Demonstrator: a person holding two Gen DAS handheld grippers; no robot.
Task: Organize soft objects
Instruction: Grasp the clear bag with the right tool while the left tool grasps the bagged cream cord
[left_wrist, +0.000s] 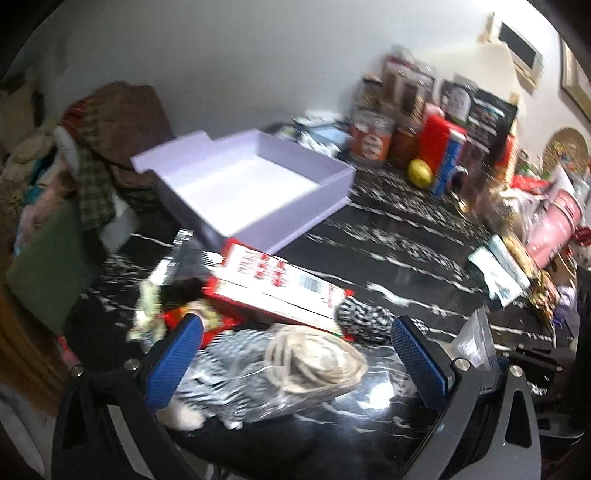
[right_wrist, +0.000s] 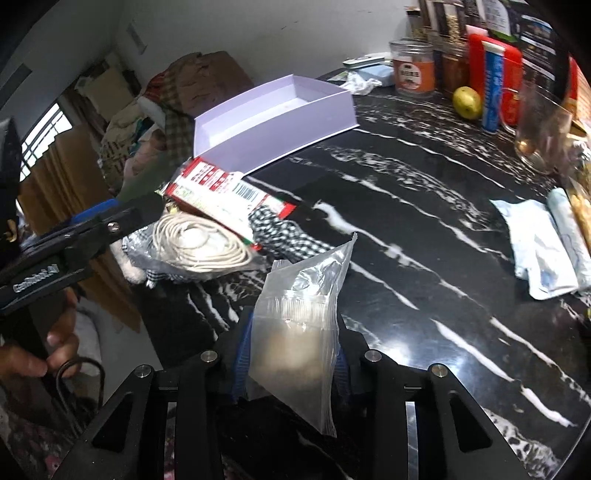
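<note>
My right gripper (right_wrist: 293, 354) is shut on a clear zip bag (right_wrist: 299, 325) with something pale inside, held above the black marble table (right_wrist: 406, 229). My left gripper (left_wrist: 295, 339) is open, its blue pads either side of a clear bag with a coiled beige cord (left_wrist: 314, 354), which also shows in the right wrist view (right_wrist: 199, 243). A black-and-white checked cloth (left_wrist: 364, 315) lies under a red and white box (left_wrist: 280, 284). An empty lilac box (left_wrist: 251, 177) stands behind; it also shows in the right wrist view (right_wrist: 273, 110).
Jars, a red container (left_wrist: 441, 144) and a yellow fruit (left_wrist: 420, 172) stand at the back right. A clothes pile (left_wrist: 110, 129) is at the left. White packets (right_wrist: 543, 243) and a glass mug (right_wrist: 543, 133) lie at the right.
</note>
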